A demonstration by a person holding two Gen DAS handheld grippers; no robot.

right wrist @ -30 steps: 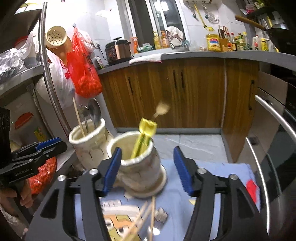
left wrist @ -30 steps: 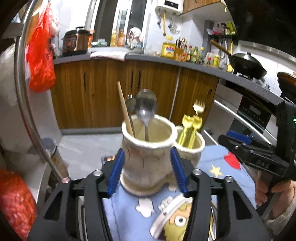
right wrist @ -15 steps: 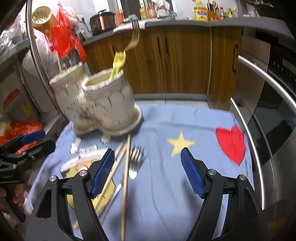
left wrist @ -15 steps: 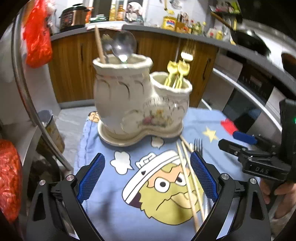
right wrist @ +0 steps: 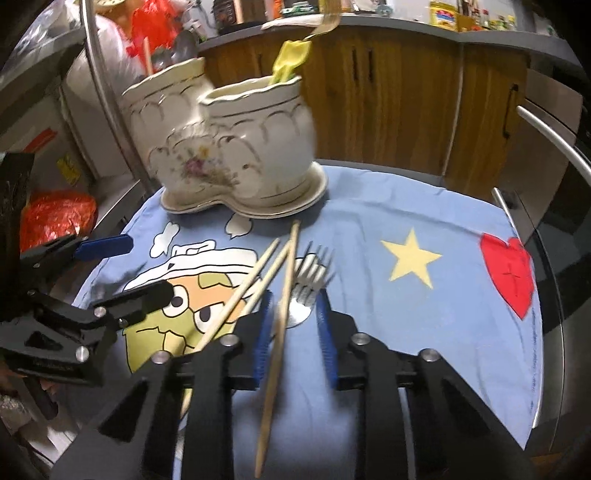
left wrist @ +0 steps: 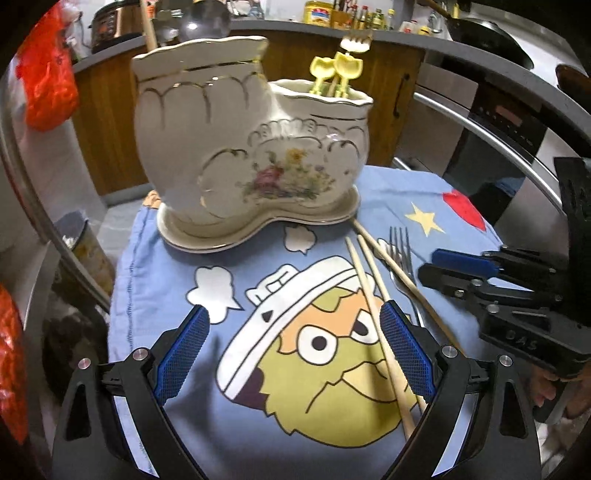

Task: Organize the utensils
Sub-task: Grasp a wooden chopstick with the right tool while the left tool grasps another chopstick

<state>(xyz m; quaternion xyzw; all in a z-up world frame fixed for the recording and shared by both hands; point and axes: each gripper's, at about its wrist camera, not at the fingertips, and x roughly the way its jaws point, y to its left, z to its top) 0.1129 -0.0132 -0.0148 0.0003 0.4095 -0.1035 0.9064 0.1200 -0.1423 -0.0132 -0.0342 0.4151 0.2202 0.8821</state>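
Observation:
A cream ceramic two-cup utensil holder (left wrist: pixel 251 147) (right wrist: pixel 236 147) stands at the back of a blue cartoon cloth (left wrist: pixel 166 266). Its taller cup holds spoons (left wrist: pixel 207 18), the lower one yellow-handled forks (left wrist: pixel 340 70). Three wooden chopsticks (left wrist: pixel 373 295) and a metal fork (left wrist: pixel 400 254) lie loose on the cloth. My left gripper (left wrist: pixel 293 325) hangs wide open over the cartoon face, holding nothing. My right gripper (right wrist: pixel 293 314) is low over the cloth with its jaws closing. One chopstick (right wrist: pixel 280 325) and the fork's neck (right wrist: pixel 306 284) lie between its pads, and small gaps still show.
Wooden cabinets (right wrist: pixel 388 92) and a counter with bottles run behind the table. An oven with a steel handle (left wrist: pixel 498 140) is on the right. A curved metal rail (right wrist: pixel 107 92) and red bags (left wrist: pixel 44 74) are on the left. The cloth has a star and a red heart (right wrist: pixel 509 273).
Both grippers sank and tipped down from the holder to the cloth. The left jaws let go of the holder and spread wide. The right jaws narrowed around a chopstick and the fork.

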